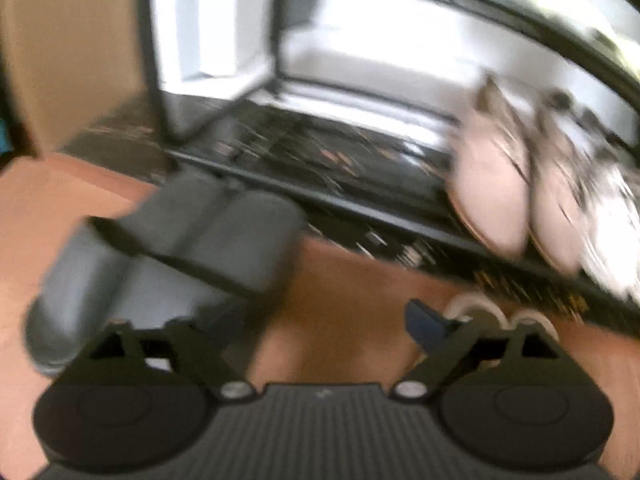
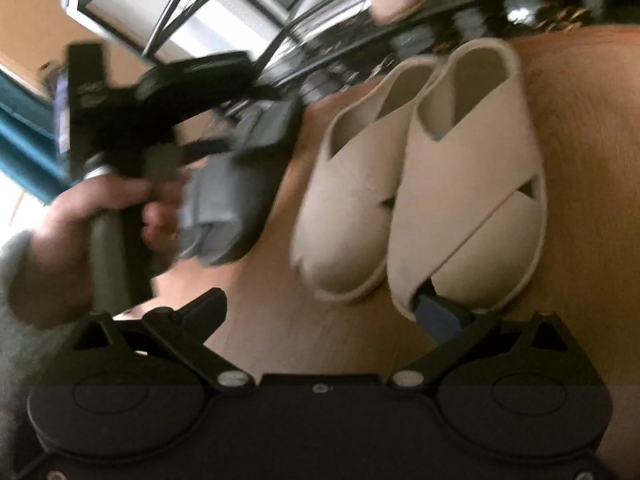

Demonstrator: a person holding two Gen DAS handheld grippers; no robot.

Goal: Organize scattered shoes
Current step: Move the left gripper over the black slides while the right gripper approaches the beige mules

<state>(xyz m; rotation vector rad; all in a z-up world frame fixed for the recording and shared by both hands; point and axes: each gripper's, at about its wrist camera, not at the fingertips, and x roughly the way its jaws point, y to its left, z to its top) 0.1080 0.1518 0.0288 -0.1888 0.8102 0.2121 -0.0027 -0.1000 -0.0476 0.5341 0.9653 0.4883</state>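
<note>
L claw (image 1: 280, 320): jaws spread wide, nothing betw. them. Only the blue-padded R finger (image 1: 424, 328) shows clearly. The other finger is hidden behind a pair of grey slides (image 1: 172, 256) at lower L of the L wrist view. The slides sit side by side, soles tilted, over the wood floor (image 1: 352, 292). Can't tell if they touch the finger or rest on the floor, as the frame is v. blurred.

R claw (image 2: 320, 308): also wide open, holding nothing. Its blue pad sits right at the toe of the nearer beige cross-strap sandal (image 2: 468, 184); too blurred to say if it touches. The 2nd beige sandal (image 2: 356, 196) lies just beside the 1st, parallel, both flat on the floor w/ open ends toward the black shoe rack (image 1: 360, 208).

In the R wrist view the grey slides sit at L, right against the front of the L claw, w/ the person's hand (image 2: 80, 240) around its handle.

On the rack's low shelf, R side: two pale pink shoes (image 1: 496, 184) side by side, toes over the front rail. A white patterned shoe (image 1: 612, 232) is next to them, further R. A cardboard box (image 1: 60, 60) stands L of the rack.
</note>
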